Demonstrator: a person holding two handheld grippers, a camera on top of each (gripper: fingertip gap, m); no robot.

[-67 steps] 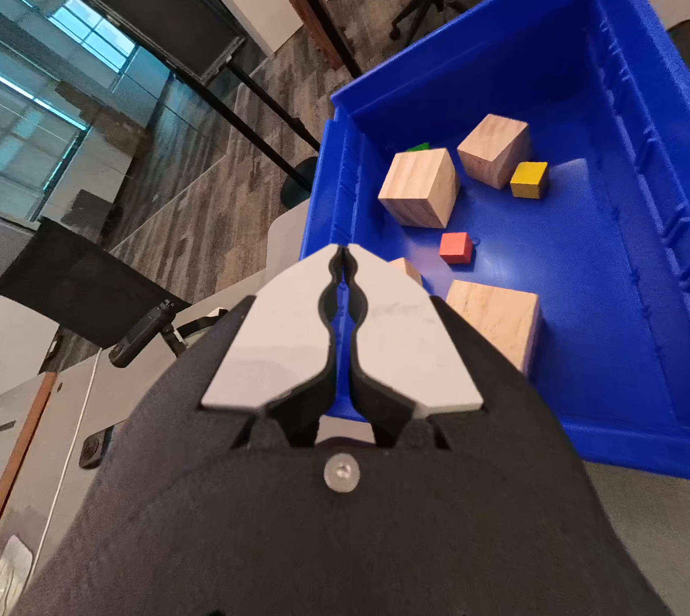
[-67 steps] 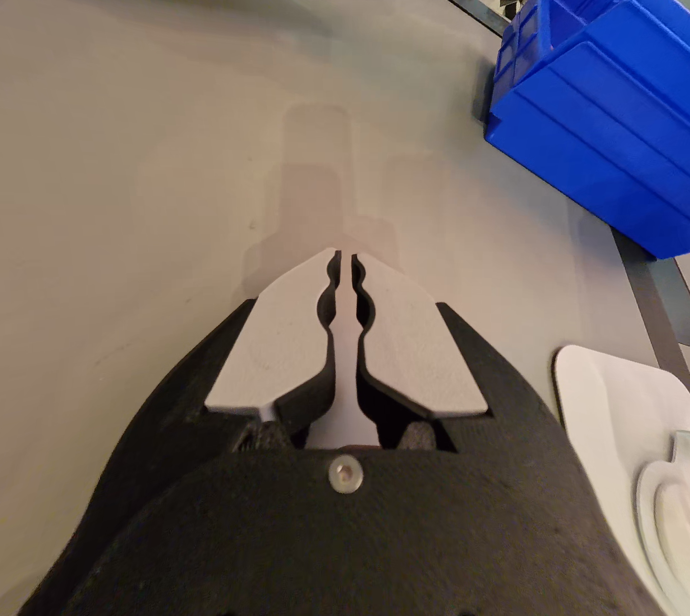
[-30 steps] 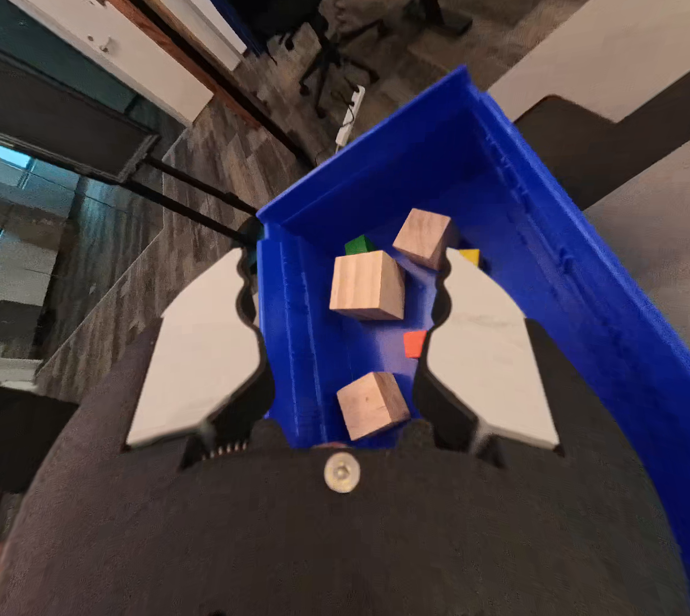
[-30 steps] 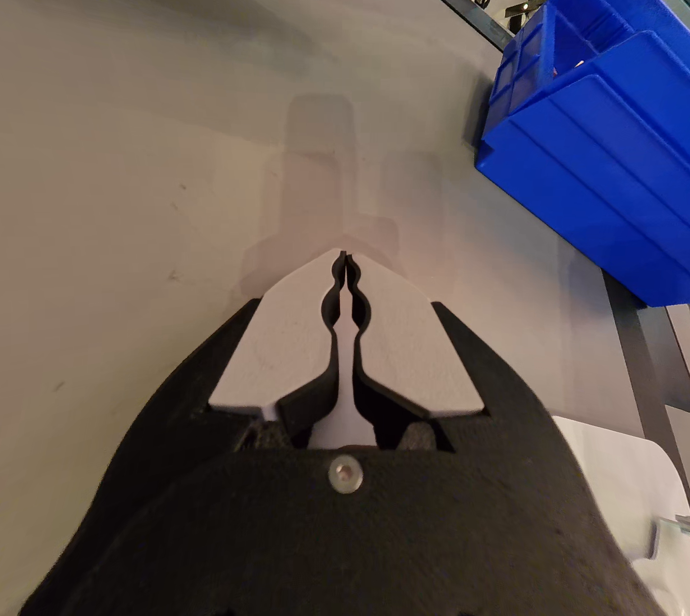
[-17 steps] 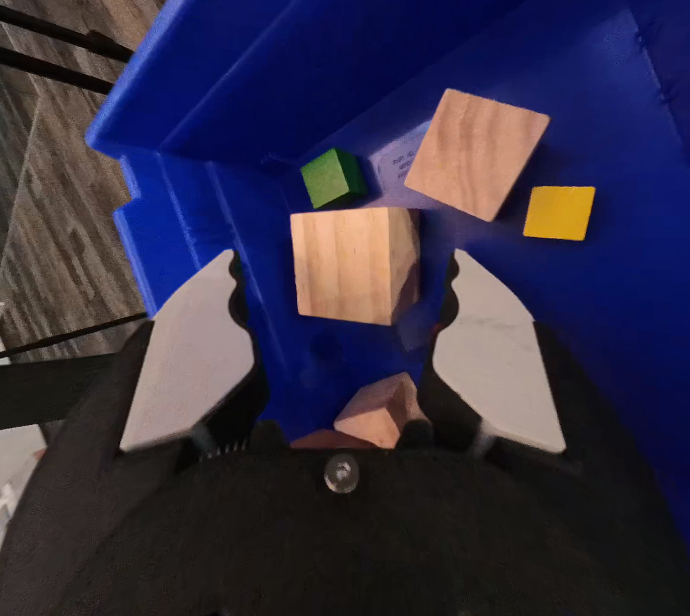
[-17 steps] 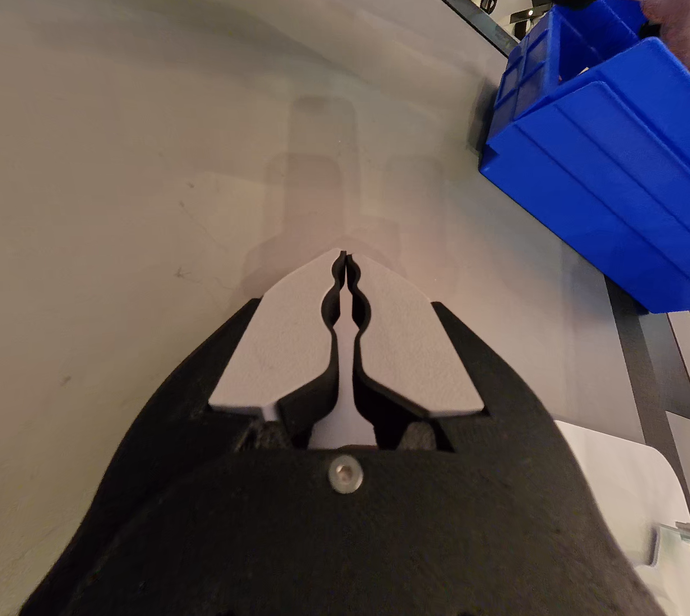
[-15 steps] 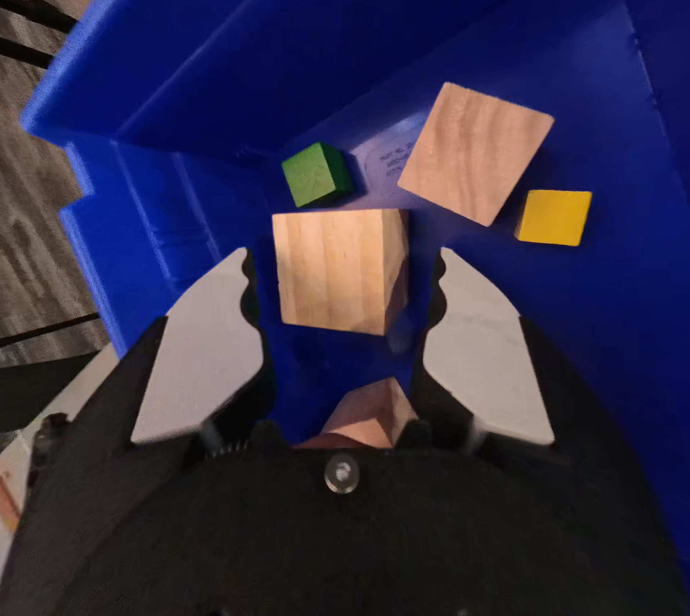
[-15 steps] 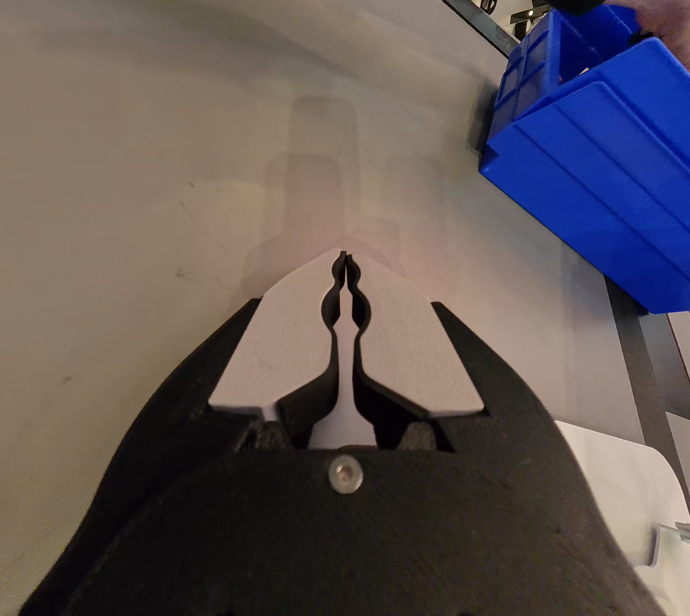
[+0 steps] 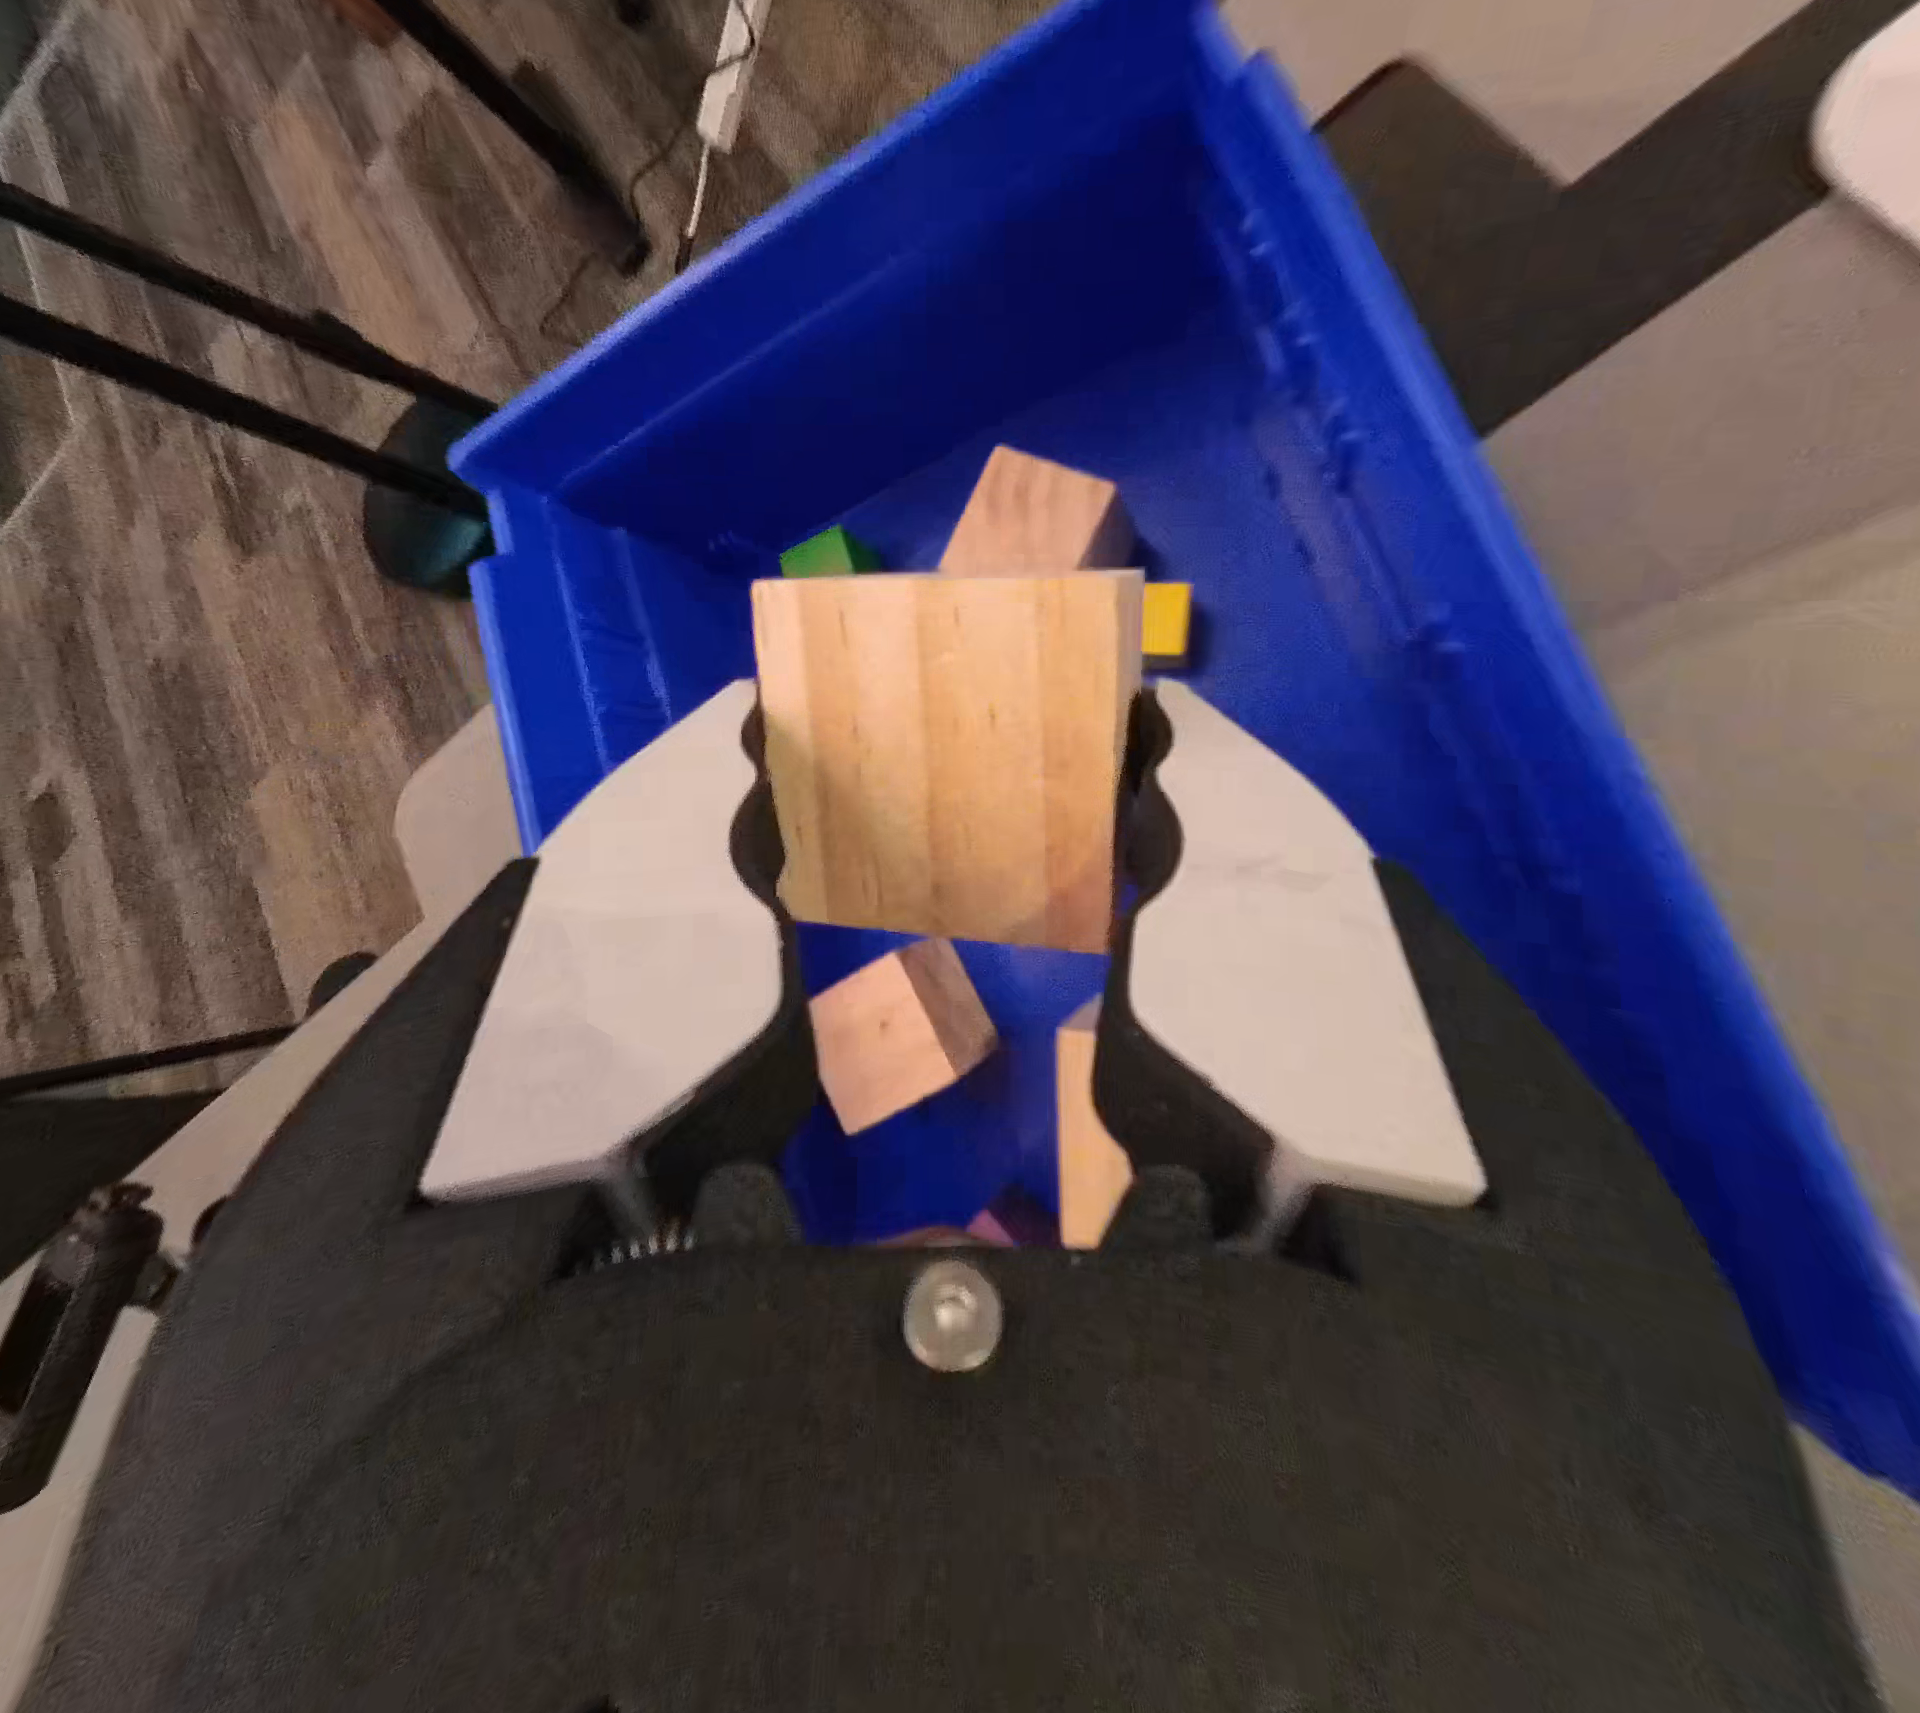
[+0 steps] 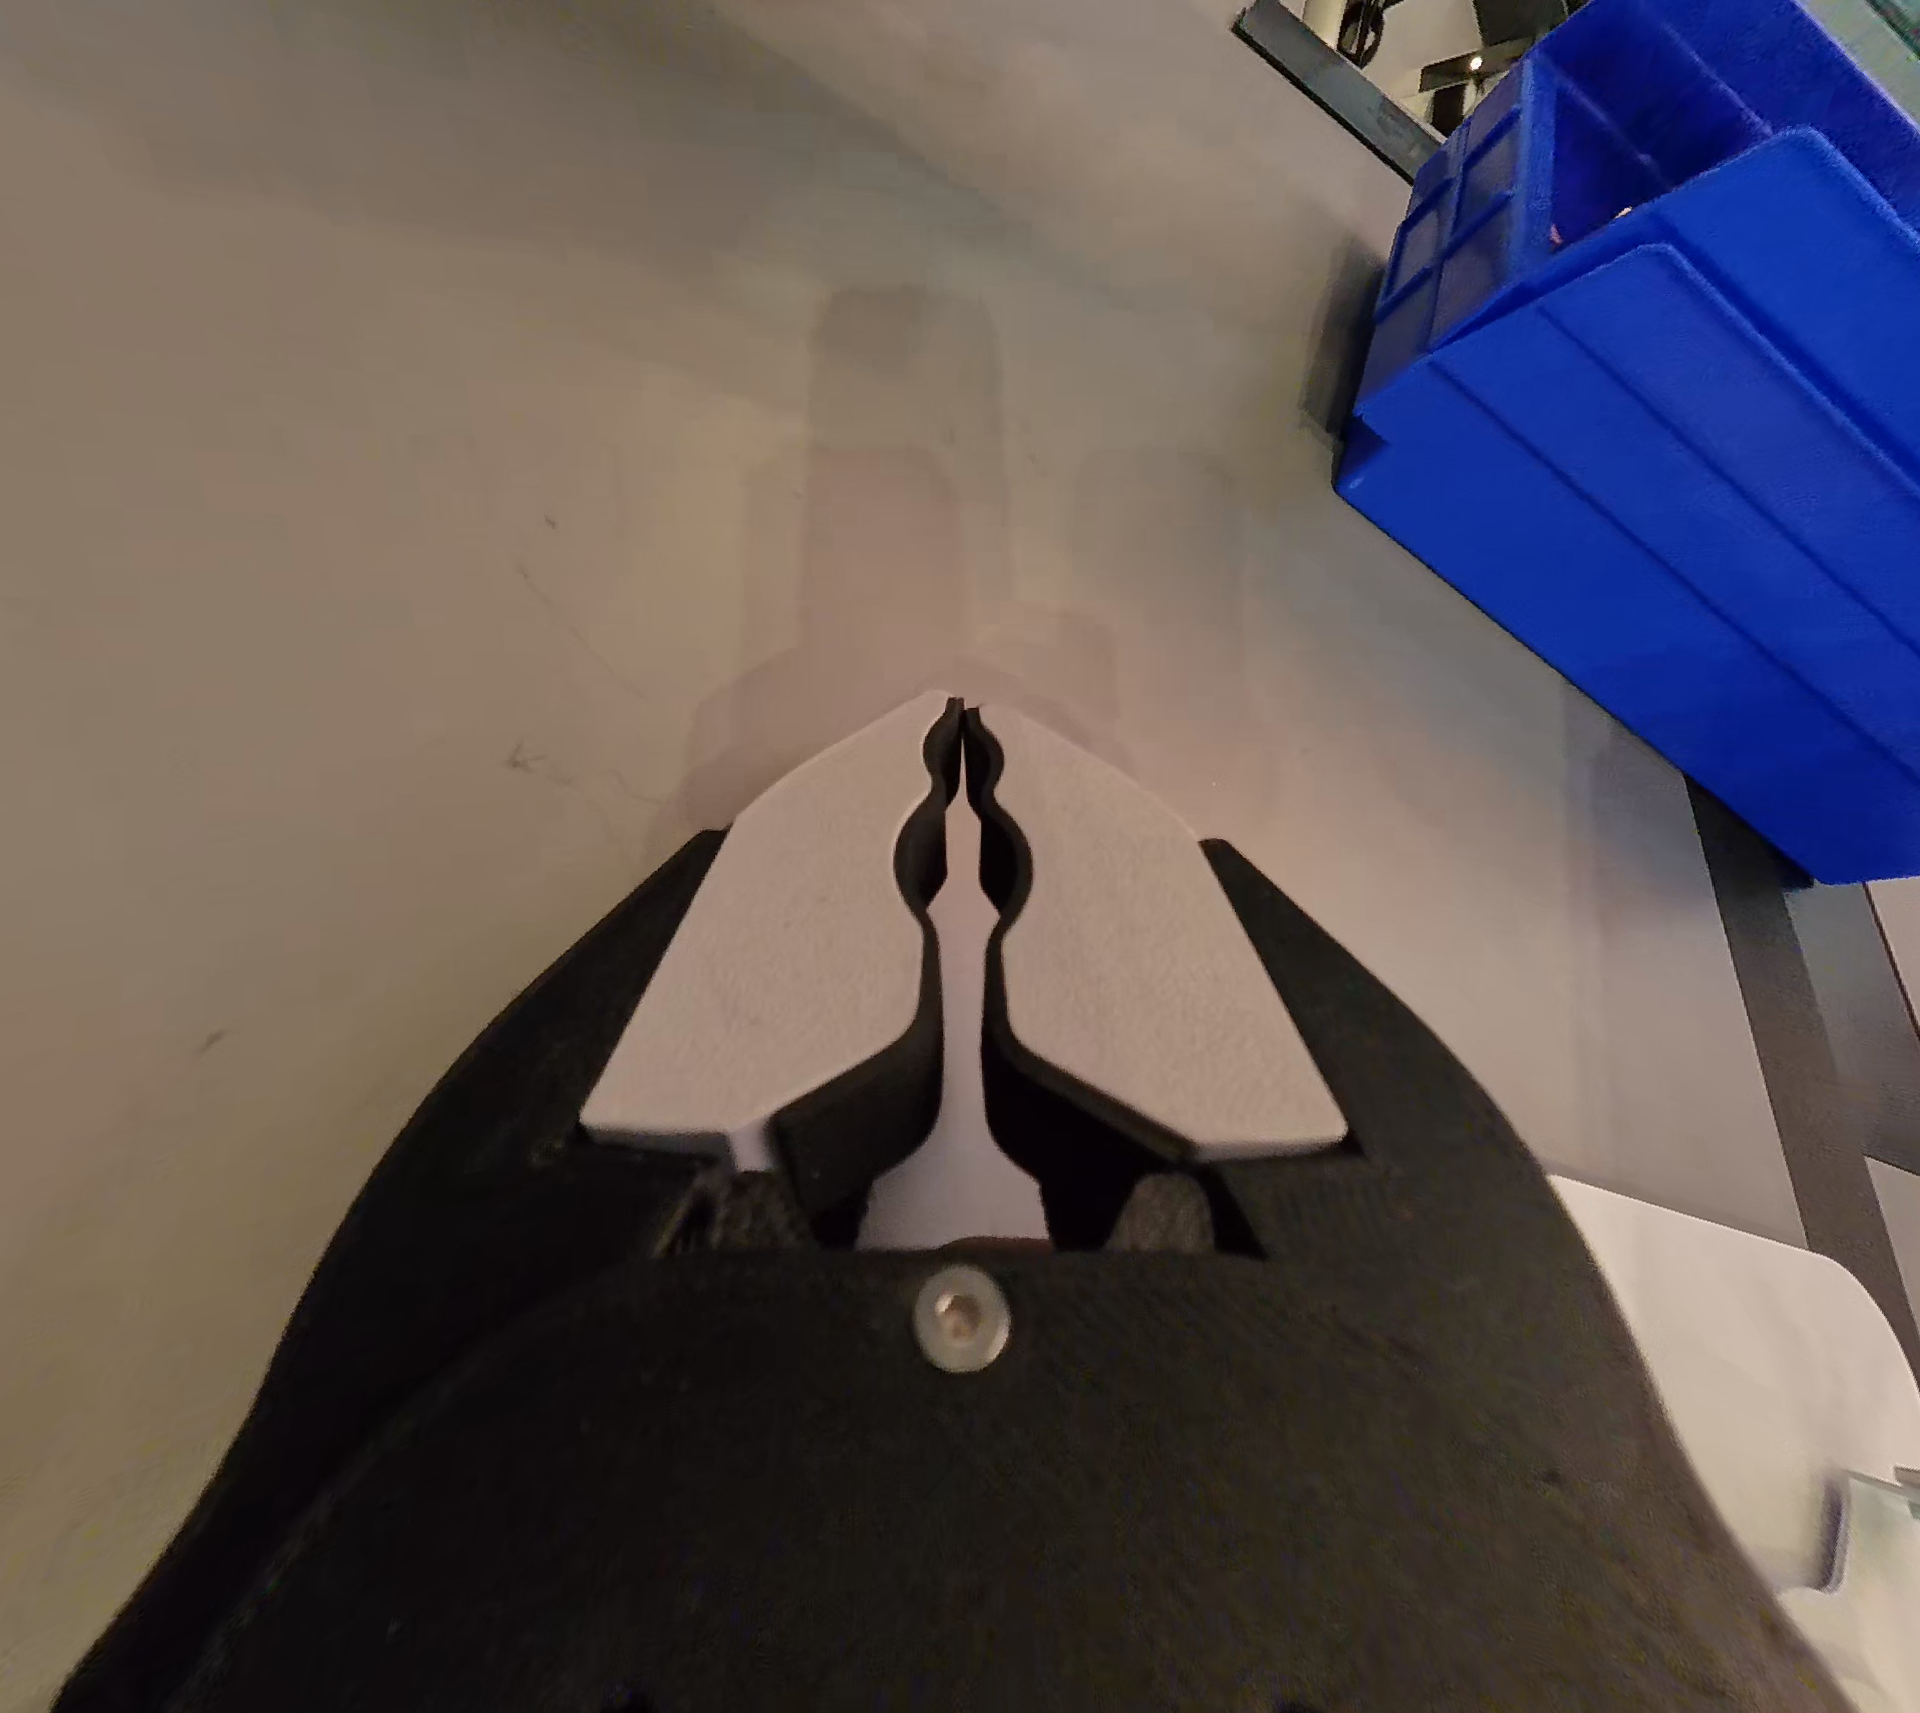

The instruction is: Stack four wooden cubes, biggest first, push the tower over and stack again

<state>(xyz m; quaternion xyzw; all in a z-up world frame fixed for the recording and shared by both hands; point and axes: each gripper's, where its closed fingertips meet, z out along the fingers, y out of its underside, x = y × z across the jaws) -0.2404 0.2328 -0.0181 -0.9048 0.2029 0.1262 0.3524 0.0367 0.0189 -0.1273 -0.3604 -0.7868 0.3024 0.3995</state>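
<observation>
Through my left wrist camera, my left gripper (image 9: 943, 728) pinches a large wooden cube (image 9: 940, 759) by its two side faces, one finger pressed on each, and holds it above the blue bin (image 9: 1382, 624). Below it, on the bin floor, lie more blocks: a smaller wooden cube (image 9: 894, 1040) shows in the gap between my fingers, and part of another wooden block (image 9: 1086, 1133) just right of it. Beyond the held cube, a further wooden cube (image 9: 1039, 520) sits near the far wall, with a small green cube (image 9: 826, 554) to its left and a small yellow cube (image 9: 1166, 619) to its right. The bin stands at the edge of a grey table (image 9: 1704, 603), with wood-look floor (image 9: 208, 520) past it.

Through my right wrist camera, my right gripper (image 10: 958, 713) has its fingers pressed together, tips touching, with nothing between them. It hangs over the bare grey tabletop (image 10: 416, 416). The bin (image 10: 1662, 458) stands well off to the right, its outer wall facing me.
</observation>
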